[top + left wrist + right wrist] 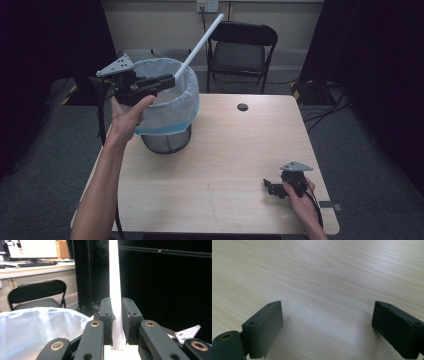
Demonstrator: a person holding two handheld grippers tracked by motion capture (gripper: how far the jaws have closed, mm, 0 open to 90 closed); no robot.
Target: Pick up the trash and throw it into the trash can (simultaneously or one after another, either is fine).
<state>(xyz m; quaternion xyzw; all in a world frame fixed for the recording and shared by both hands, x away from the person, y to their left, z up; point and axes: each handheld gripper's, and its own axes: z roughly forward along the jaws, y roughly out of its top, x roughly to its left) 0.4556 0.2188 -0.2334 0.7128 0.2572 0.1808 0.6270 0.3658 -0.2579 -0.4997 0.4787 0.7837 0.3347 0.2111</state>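
I am holding the white tube [200, 42] in the left hand-held gripper [170, 79], and its jaws are pinching the tube's lower end; in the left gripper view the tube [115, 290] is standing straight up between the two black pads [106, 317], which are pressing on it from either side. From above, the grip is hovering over the rim of the lined wire bin [167, 107], which is standing at the far left corner of the counter [225, 165].

What matters for the coming move, as I am reading it, is the tube's long axis. It is running from the jaws up and away, slanting toward the far right and the folding chair [240, 50] behind the counter, so nearly all of its length is hanging outside the bin's mouth, past the far rim. Only the gripped end is sitting over the blue-white liner [30, 332]. To drop it in, I am judging that the free end needs tipping so that the axis points down into the opening.

The right hand-held gripper [270, 187] is resting near the counter's near right corner, well apart from the bin, its jaws spread wide over bare wood [324, 277] with nothing between them. The left hand is plainly the nearer one.
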